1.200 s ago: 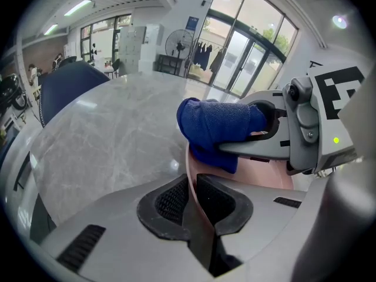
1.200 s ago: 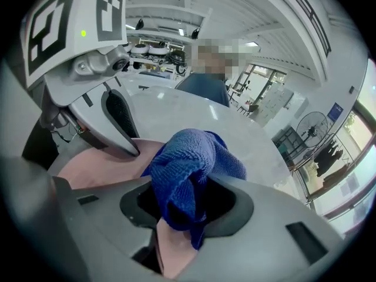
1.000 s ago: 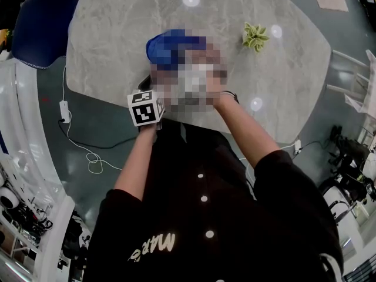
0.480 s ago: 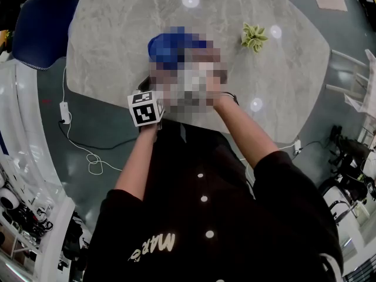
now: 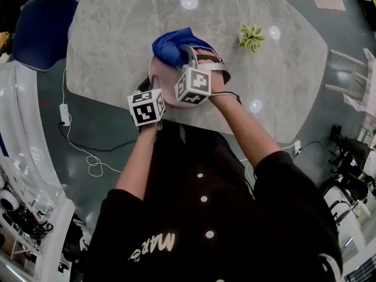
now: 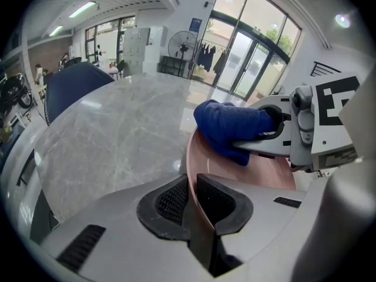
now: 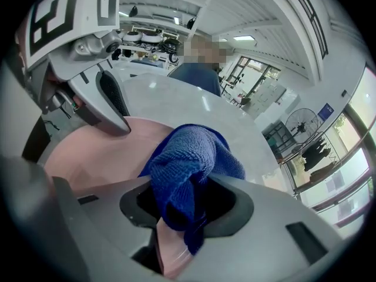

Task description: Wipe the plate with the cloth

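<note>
Wiping step: left gripper clamps the plate by its rim; right gripper pinches the cloth upon the plate. Next, likely a sweep across it.

Plate: pink, round, shallow, on the desk near its front edge, near rim pinched between the pads of the left claw; tilt unclear. Cloth: blue terry, bunched into a wad, clamped in the right claw, bulging out past its tips, lying on the plate's far side, across from the left claw
</note>
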A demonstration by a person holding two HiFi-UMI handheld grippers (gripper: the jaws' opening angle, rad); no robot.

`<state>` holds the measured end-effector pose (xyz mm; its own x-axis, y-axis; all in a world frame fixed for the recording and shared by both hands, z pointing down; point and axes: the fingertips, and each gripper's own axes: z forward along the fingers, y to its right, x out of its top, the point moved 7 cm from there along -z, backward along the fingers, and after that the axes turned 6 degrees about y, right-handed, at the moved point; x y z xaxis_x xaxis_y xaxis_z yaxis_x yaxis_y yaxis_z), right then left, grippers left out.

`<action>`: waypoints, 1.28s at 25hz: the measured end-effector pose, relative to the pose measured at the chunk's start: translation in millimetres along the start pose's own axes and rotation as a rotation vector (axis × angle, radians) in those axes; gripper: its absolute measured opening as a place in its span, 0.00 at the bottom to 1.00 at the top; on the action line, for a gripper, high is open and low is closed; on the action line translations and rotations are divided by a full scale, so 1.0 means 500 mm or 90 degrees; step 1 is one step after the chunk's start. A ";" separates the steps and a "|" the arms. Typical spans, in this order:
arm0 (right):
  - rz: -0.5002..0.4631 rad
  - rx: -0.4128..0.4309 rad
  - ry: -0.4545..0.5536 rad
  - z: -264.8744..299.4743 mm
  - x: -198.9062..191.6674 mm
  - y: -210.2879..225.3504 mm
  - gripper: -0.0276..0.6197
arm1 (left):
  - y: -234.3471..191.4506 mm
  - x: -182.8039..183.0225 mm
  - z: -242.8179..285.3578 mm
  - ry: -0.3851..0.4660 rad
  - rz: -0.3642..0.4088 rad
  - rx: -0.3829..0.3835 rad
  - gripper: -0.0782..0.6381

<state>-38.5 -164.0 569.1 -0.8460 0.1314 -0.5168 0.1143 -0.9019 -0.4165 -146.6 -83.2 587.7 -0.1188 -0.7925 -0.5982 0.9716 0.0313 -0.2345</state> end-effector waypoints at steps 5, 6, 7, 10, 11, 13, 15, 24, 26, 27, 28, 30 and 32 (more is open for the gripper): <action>-0.017 -0.003 -0.017 -0.009 -0.015 0.003 0.28 | 0.001 0.000 -0.001 -0.003 -0.004 0.001 0.19; -0.021 -0.004 -0.020 -0.011 -0.017 0.003 0.28 | 0.001 0.001 -0.001 -0.004 -0.006 0.002 0.19; -0.026 -0.005 -0.024 -0.012 -0.019 0.003 0.28 | 0.001 0.001 -0.002 -0.004 -0.008 0.003 0.19; -0.050 -0.010 -0.037 -0.016 -0.027 0.001 0.28 | 0.002 0.001 0.000 -0.005 -0.011 0.005 0.19; -0.056 -0.012 -0.040 -0.018 -0.030 0.001 0.27 | 0.002 0.001 0.000 -0.006 -0.011 0.005 0.19; -0.062 -0.014 -0.047 -0.021 -0.036 0.002 0.27 | 0.002 0.001 0.001 -0.006 -0.012 0.007 0.19; -0.068 -0.014 -0.055 -0.024 -0.043 0.002 0.27 | 0.002 0.001 0.002 -0.006 -0.015 0.008 0.19; -0.099 -0.010 -0.092 -0.036 -0.069 -0.003 0.27 | 0.002 0.000 0.002 -0.005 -0.019 0.013 0.19; -0.104 -0.010 -0.096 -0.040 -0.072 -0.002 0.27 | 0.002 0.000 0.002 -0.005 -0.020 0.015 0.19; -0.106 -0.010 -0.099 -0.042 -0.074 -0.002 0.27 | 0.002 0.001 0.001 -0.005 -0.020 0.015 0.19; -0.108 -0.008 -0.103 -0.045 -0.076 -0.001 0.27 | 0.003 0.001 0.001 -0.006 -0.020 0.016 0.19; -0.114 -0.003 -0.107 -0.050 -0.080 -0.002 0.27 | 0.004 0.002 0.000 -0.006 -0.021 0.016 0.19; -0.125 0.001 -0.111 -0.053 -0.084 -0.002 0.27 | 0.004 0.002 -0.001 -0.003 -0.020 0.018 0.19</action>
<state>10.7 -157.5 571.2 -0.9291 0.2304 -0.2891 -0.0613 -0.8673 -0.4941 -144.7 -83.8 586.4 -0.1484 -0.7961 -0.5868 0.9728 -0.0108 -0.2314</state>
